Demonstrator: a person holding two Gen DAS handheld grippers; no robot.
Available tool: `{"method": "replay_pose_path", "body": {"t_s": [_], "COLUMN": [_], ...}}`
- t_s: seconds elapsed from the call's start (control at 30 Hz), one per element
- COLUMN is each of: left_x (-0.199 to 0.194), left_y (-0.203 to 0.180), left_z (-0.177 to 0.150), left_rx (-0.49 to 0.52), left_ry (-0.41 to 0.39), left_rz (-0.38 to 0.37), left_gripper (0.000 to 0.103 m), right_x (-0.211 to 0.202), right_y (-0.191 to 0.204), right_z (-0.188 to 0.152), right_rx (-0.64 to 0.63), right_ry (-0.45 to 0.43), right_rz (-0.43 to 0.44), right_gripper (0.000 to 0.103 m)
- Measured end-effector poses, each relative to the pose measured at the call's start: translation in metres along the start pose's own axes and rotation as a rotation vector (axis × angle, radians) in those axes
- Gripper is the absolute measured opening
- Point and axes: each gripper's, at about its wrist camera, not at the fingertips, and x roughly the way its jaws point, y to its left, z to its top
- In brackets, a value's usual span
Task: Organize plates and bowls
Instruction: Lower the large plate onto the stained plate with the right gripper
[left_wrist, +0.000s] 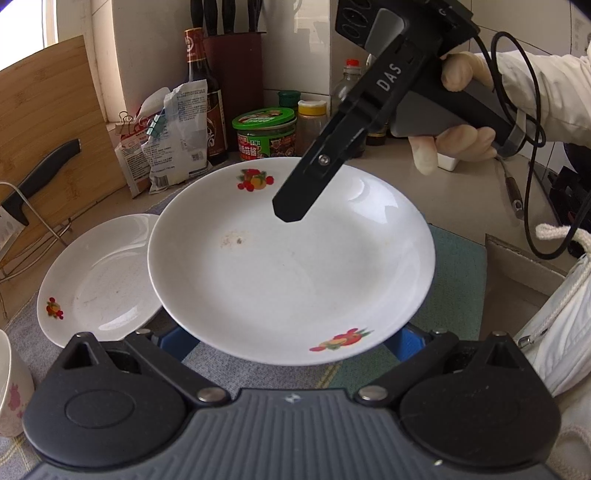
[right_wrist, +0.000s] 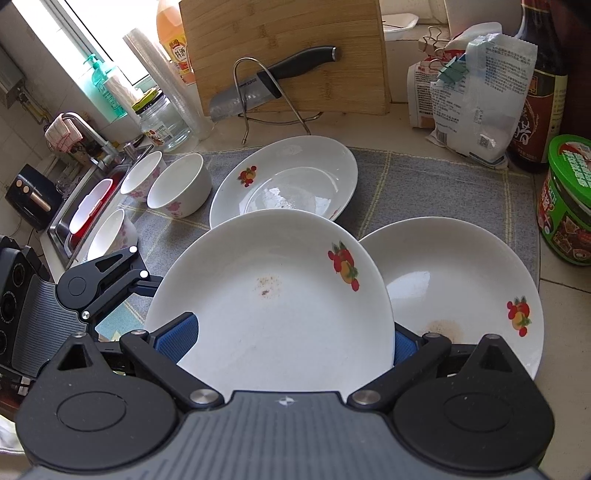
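Note:
A white plate with fruit prints (left_wrist: 288, 266) (right_wrist: 273, 314) sits tilted and raised over the grey mat (right_wrist: 424, 177). My left gripper (left_wrist: 291, 343) (right_wrist: 147, 284) is open, and both blue pads are under the plate's near rim. My right gripper (right_wrist: 291, 343) is open too: its left pad (right_wrist: 181, 339) lies over the plate's face and the other is behind the rim. One right finger (left_wrist: 291, 206) rests on the plate's far side. Two more plates (right_wrist: 288, 181) (right_wrist: 461, 288) lie on the mat, one of them also in the left wrist view (left_wrist: 99, 280). Three bowls (right_wrist: 177, 188) stand at the left.
A cutting board (right_wrist: 288, 55) and knife (right_wrist: 273, 77) lean on a wire rack at the back. Clipped bags (right_wrist: 469, 99), a dark bottle (right_wrist: 539, 92) and a green jar (right_wrist: 569, 199) crowd the right side. The sink (right_wrist: 88, 206) lies beyond the bowls. A gloved hand (left_wrist: 461, 144) holds the right gripper.

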Motion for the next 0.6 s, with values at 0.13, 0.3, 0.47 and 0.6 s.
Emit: {"method": "replay_pose_path", "body": {"t_s": [0.13, 0.3, 0.47, 0.6], "left_x": [0.011, 0.025, 0.037, 0.045], "left_y": [-0.002, -0.003, -0.002, -0.003], "left_z": [0.009, 0.020, 0.027, 0.031], "left_rx": [0.014, 0.022, 0.021, 0.025], "left_ry": [0.002, 0.005, 0.012, 0.021], "left_rz": [-0.015, -0.035, -0.047, -0.044], "left_gripper": [0.102, 0.102, 0.102, 0.102], "right_x": [-0.006, -0.012, -0.013, -0.010], "right_y": [-0.014, -0.031, -0.045, -0.054], "right_z": [-0.002, -0.004, -0.004, -0.003], "right_rx": [0.019, 0.033, 0.052, 0.061], "right_ry": [-0.014, -0.028, -0.041, -0.041], "right_rz": [-0.010, -0.023, -0.033, -0.039], "right_gripper": [0.103, 0.103, 0.103, 0.103]}}
